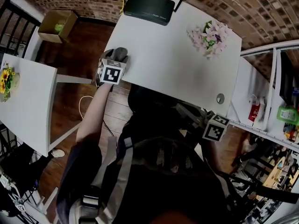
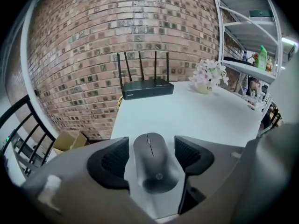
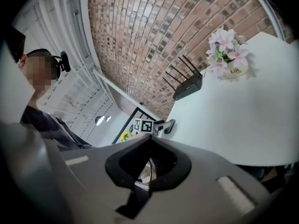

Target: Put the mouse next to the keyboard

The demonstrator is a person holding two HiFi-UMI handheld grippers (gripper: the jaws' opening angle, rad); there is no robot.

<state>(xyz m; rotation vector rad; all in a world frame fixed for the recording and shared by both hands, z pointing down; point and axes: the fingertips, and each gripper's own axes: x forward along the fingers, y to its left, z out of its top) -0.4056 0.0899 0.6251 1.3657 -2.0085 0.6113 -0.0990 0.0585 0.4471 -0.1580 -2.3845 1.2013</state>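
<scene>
The left gripper [image 2: 150, 146] is straddling the mouse [image 2: 154, 167] on the counter [image 2: 196, 115], fingers [image 2: 112, 160] wide and not pressing, needing a centred squeeze on its sides; the right gripper [image 3: 149, 160] is hanging closed, empty.

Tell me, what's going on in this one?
A person works two handheld grippers at a white table. The left gripper is open, its jaws either side of a mouse near the table's edge, not pressing it. The right gripper is shut and empty. No keyboard is in view; a router and flowers sit at the far end.
</scene>
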